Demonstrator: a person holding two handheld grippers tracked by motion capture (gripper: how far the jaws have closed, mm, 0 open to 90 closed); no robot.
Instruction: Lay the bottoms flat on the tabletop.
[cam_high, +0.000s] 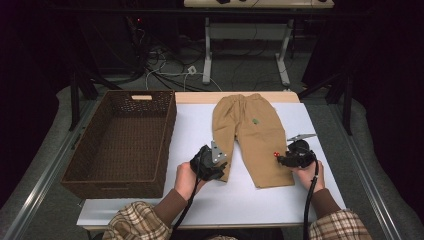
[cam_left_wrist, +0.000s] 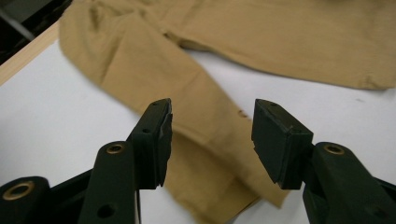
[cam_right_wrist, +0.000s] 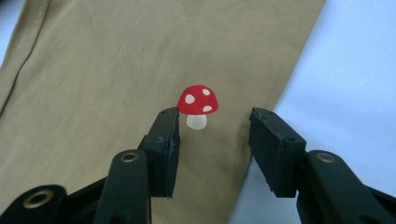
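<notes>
Lying flat under both grippers, tan trousers (cam_high: 252, 135), left gripper (cam_left_wrist: 211, 135) and right gripper (cam_right_wrist: 214, 140) jaws apart, gripping nothing

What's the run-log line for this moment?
left tongs: open over trouser leg | right tongs: open by mushroom print | trousers: flat | basket: nothing inside

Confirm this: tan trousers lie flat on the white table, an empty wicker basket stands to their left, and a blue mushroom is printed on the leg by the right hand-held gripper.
One detail is wrong: the mushroom is red with white spots, not blue, as the right gripper view shows. The rest holds: the trousers lie flat on the table, the empty basket stands to their left, and the print sits by the right hand-held gripper.
</notes>
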